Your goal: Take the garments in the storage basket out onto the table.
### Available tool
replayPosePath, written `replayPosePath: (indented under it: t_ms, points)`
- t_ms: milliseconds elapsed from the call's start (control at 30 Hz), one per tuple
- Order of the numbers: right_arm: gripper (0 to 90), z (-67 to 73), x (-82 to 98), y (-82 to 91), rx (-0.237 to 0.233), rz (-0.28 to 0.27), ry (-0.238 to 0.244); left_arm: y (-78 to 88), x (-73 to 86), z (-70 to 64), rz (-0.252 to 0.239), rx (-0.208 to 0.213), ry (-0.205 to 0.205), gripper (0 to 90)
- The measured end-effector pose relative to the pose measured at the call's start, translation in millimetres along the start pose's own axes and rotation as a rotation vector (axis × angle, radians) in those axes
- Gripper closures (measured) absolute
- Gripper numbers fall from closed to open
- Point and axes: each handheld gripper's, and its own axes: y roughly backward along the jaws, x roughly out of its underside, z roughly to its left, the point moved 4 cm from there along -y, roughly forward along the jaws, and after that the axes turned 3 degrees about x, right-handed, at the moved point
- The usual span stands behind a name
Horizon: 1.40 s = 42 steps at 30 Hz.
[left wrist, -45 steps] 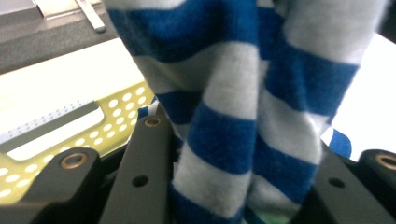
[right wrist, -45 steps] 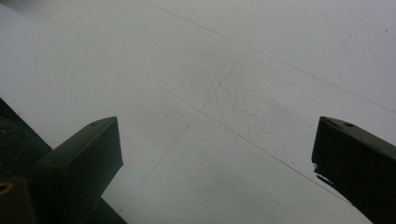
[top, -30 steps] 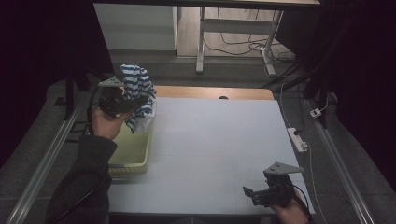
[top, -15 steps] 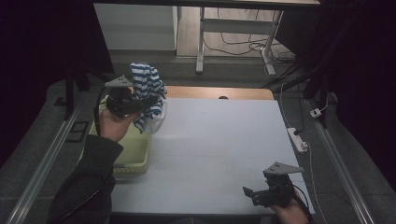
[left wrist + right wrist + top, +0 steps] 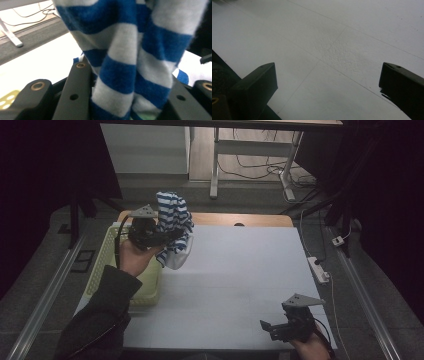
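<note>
Striped cloth held aloft by the left tongs, right tongs idle at the near edge.

Nearest, the right tongs (image 5: 281, 326) rest low at the counter's (image 5: 240, 270) near right corner, jaws spread wide with nothing but bare white surface between them. Farther off on the left, the left tongs (image 5: 165, 235) are clamped on a blue-and-white striped cloth (image 5: 173, 227), lifted over the counter's left edge just beside a pale green basket (image 5: 102, 270). The cloth sits right in those jaws and hangs with its long axis roughly up and down, part bunched above the grip and part drooping below. The open counter lies to its right, and the right tongs are well apart from it, so the left hand (image 5: 134, 257) is by far the nearer. I cannot tell what garment it is or whether the basket holds more; its inside is hidden by the arm and dim light.
</note>
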Motion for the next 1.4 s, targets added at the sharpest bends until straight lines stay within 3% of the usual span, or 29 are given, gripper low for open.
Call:
replayPosePath:
  t_ms: [233, 833, 1400]
  points:
    - [1.2, 0.1, 0.1, 0.0, -0.001, 0.002, 0.002, -16.2, -0.8, -17.0, 0.027, 0.041, -0.034, 68.0]
    - [1.2, 0.8, 0.2, 0.0, -0.003, 0.006, 0.007, -56.0, 6.2, -55.5, 0.079, 0.164, -0.06, 67.7]
    - [1.2, 1.3, 0.1, -0.2, -0.006, 0.003, 0.01, -90.8, 22.8, -82.7, 0.149, 0.236, -0.11, 67.4]
